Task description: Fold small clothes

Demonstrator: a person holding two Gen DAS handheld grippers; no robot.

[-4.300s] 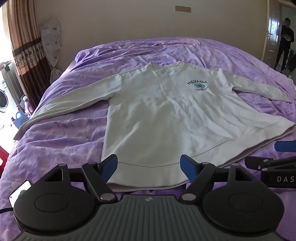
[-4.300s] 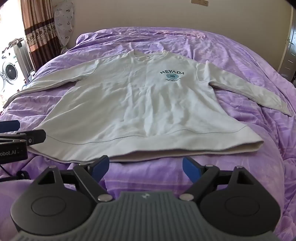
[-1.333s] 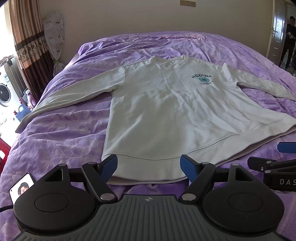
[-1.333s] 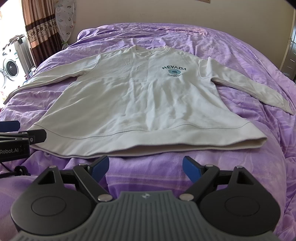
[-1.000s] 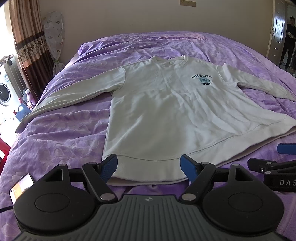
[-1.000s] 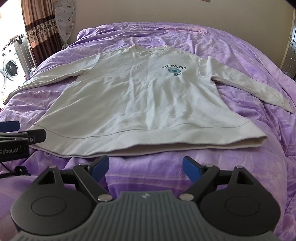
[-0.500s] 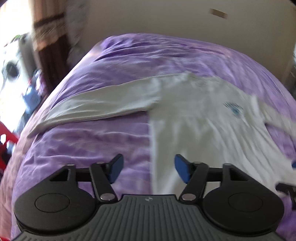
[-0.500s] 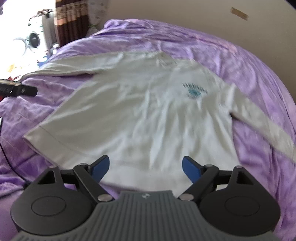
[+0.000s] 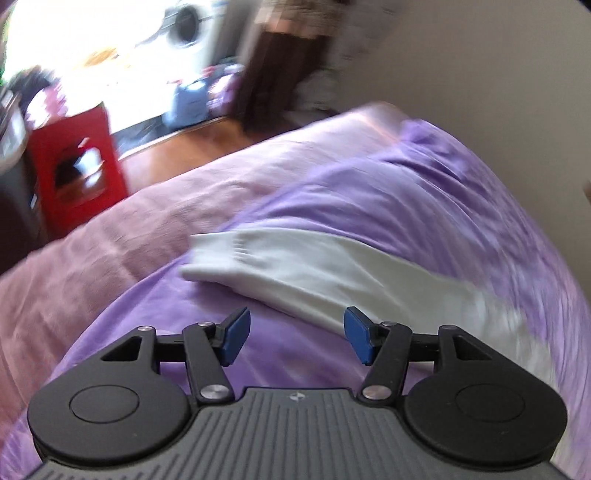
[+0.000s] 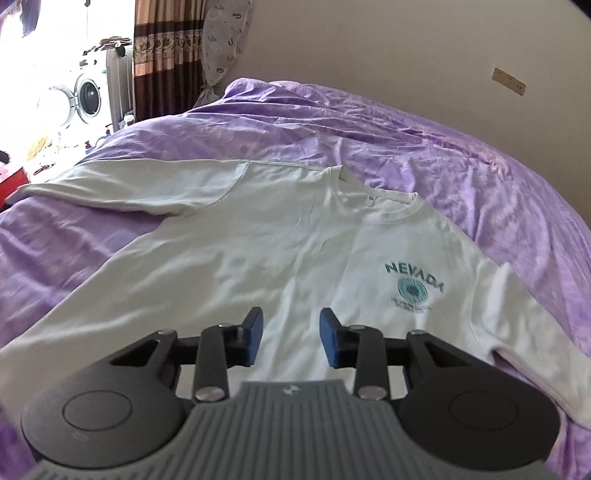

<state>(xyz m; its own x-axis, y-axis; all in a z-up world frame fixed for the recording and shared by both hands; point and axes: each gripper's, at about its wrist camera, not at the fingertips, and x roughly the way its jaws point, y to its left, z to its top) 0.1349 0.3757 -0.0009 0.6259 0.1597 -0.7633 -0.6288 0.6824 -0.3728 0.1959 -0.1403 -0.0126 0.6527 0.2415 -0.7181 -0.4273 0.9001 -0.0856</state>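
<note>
Nearest us in the left wrist view, our left gripper [image 9: 295, 338] holds its blue fingers [image 9: 235, 334] wide apart with nothing between them, above the purple bed cover [image 9: 424, 206]. Just beyond them lies the sleeve [image 9: 314, 275] of the white sweatshirt, its ribbed cuff [image 9: 218, 254] pointing toward the edge of the bed, where a pink sheet [image 9: 122, 236] shows. Farther off, blurred, stand a red stool [image 9: 74, 170] and a washing machine [image 9: 188, 26].

In the right wrist view, our right gripper [image 10: 291, 339] is over the body of the sweatshirt [image 10: 258, 266], its fingers [image 10: 255, 332] parted by a narrower gap and gripping nothing. The garment lies flat and face up on the bed cover, sleeves spread out. The NEVADA print [image 10: 412, 282] sits to the right of the fingers, the neckline [image 10: 373, 206] beyond. Behind the bed hangs a brown curtain [image 10: 166, 55].
</note>
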